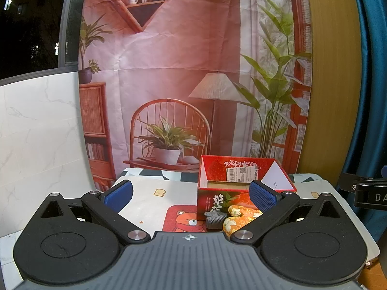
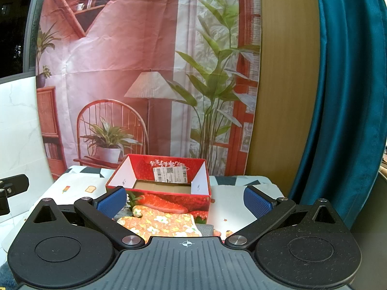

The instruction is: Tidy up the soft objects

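Note:
An open red strawberry-print box (image 1: 212, 201) (image 2: 169, 199) stands on the table, its inside showing bare cardboard. In front of it lies an orange floral oven mitt (image 1: 238, 218) (image 2: 159, 224), partly over a grey knitted cloth (image 1: 215, 220) (image 2: 206, 229). My left gripper (image 1: 191, 194) is open, held above the table to the left of the mitt, nothing between its blue pads. My right gripper (image 2: 185, 200) is open too, hovering just above and behind the mitt, facing the box. The near part of the mitt is hidden behind the gripper bodies.
A patterned tablecloth (image 1: 154, 193) with a bear picture (image 1: 186, 221) covers the table. A printed backdrop (image 1: 169, 72) hangs behind, a white marble board (image 1: 36, 133) at the left, a blue curtain (image 2: 350, 96) at the right. The other gripper shows at each view's edge (image 1: 370, 193).

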Available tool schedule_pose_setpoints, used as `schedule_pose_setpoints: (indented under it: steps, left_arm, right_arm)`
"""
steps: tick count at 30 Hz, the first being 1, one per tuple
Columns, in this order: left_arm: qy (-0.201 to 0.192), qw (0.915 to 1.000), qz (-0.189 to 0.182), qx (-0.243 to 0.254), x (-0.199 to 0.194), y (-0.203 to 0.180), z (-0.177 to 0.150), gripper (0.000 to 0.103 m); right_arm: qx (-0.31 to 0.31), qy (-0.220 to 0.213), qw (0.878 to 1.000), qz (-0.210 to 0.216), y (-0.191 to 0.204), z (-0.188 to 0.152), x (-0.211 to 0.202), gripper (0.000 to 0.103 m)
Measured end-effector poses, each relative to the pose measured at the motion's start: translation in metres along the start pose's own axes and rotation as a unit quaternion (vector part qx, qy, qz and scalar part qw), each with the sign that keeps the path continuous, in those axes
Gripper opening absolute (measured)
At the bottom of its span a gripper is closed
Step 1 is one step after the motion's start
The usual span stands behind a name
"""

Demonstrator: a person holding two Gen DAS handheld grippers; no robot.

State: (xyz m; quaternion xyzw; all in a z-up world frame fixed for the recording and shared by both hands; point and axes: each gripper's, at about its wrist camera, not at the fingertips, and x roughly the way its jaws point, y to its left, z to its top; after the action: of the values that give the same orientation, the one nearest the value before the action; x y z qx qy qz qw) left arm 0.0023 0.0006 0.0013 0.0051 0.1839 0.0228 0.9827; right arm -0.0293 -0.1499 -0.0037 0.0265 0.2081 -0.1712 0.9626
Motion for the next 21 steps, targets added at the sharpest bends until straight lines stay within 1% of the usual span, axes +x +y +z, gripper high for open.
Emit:
schedule_pose_setpoints:
  steps: [21]
  left_arm:
    - [0.000,1.0000,0.000,0.000,-0.0001,0.0001,-0.0002,0.103]
  right_arm:
    - [-0.001,0.002,1.000,0.000,-0.0003,-0.0021,0.0012,0.103]
